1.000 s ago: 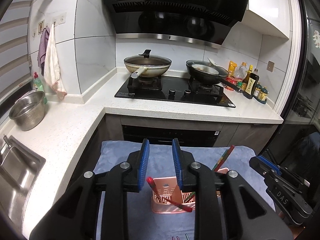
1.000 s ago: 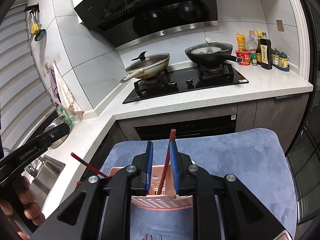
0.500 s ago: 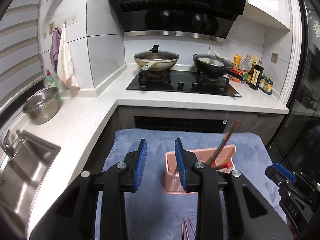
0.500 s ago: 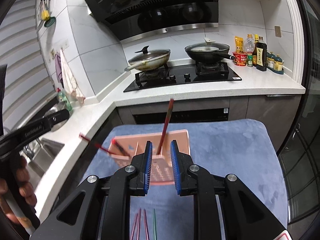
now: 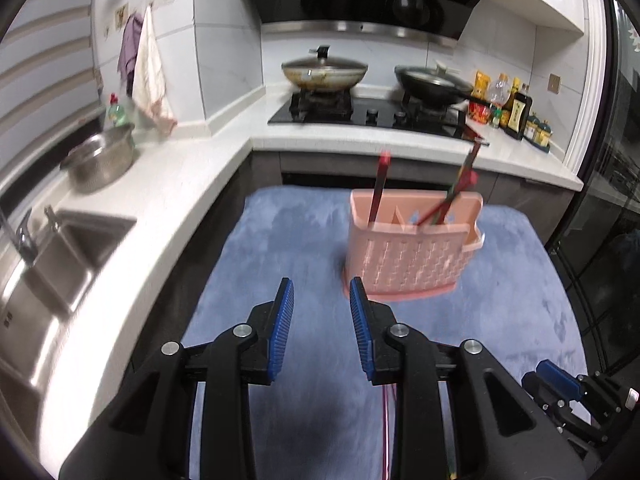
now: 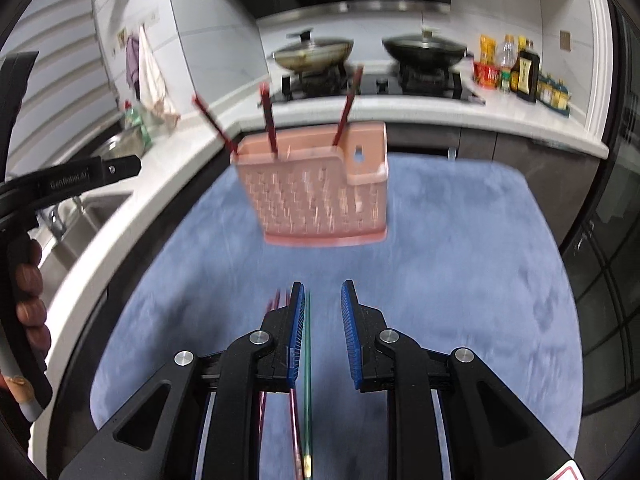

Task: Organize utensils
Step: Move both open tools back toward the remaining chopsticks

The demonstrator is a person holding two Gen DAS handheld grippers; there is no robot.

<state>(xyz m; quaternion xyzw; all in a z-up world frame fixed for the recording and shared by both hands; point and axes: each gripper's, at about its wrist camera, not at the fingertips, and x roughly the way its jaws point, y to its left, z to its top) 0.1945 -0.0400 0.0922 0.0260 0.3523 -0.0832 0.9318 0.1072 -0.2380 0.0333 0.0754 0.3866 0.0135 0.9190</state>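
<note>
on the blue mat (image 5: 304, 240) that covers the work surface stands a pink slotted holder (image 6: 320, 196), upright, toward the far side of the mat and in front of the stove counter (image 5: 360, 140). dark red chopsticks (image 6: 270, 120) lean out of its top at different angles; in the left wrist view one stands in the left compartment and a few cross in the right one.

the left gripper (image 5: 322, 330) hangs over bare mat, short of the holder and a little to its left. its blue pads (image 5: 282, 330) stand apart with nothing between them, and the jaws have just been opening a little wider.

the right gripper (image 6: 322, 334) is low over the near part of the mat, its fingers a narrow gap apart and not clamped on anything. a green chopstick (image 6: 307, 380) lies on the mat under that gap, close beside the left pad, running toward the camera. pink chopsticks (image 6: 294, 420) lie alongside it, partly hidden under the left finger. whether the pad touches the green one is not clear through the blur.

a person's hand (image 6: 30, 300) grips the black handle of the left tool at the left edge of the right wrist view. a steel bowl (image 5: 100, 158) sits on the counter by the sink (image 5: 52, 256).
</note>
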